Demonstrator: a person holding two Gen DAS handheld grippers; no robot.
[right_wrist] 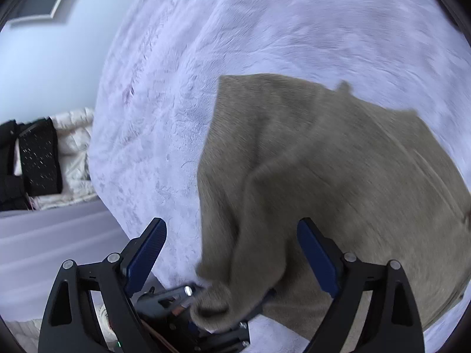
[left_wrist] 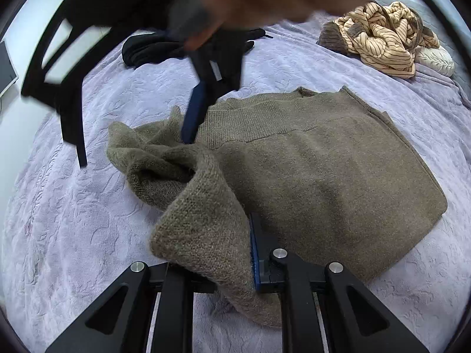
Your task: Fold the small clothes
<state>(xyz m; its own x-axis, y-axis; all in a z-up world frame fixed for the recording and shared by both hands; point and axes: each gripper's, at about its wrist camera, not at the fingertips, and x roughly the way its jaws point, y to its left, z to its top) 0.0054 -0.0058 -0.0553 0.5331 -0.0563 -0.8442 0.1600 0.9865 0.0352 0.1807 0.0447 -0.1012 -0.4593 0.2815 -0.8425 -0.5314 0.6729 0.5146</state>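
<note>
Left wrist view: the left tongs (left_wrist: 235,253) are clamped on a bunched fold of an olive-brown knitted sweater (left_wrist: 323,161). The knit fills the gap between the fingers, and only the blue pad of the right-hand finger (left_wrist: 254,253) shows; the left-hand finger is hidden under the fabric. Ahead of these tongs the sweater lies mostly flat on a lavender blanket (left_wrist: 73,235), its body spreading forward and to the right, with a crumpled sleeve heaped ahead and to the left. The right tongs (left_wrist: 194,111) reach down from above, blurred, with a blue finger touching the sweater near the crumpled sleeve. Beyond them lies a dark garment (left_wrist: 153,48), and far ahead to the right a striped tan garment (left_wrist: 382,41) sits in a heap beside a pale pillow (left_wrist: 435,58).

Right wrist view: the right tongs (right_wrist: 232,253) stand wide apart, holding nothing. Both blue pads (right_wrist: 147,250) are bare. A fold of the sweater (right_wrist: 338,176) rises between the fingers without touching either pad; its body spreads ahead and to the right over the blanket (right_wrist: 265,29). Directly below, the left tongs (right_wrist: 206,309) grip the sweater's end. Motion blur softens this view.
</note>
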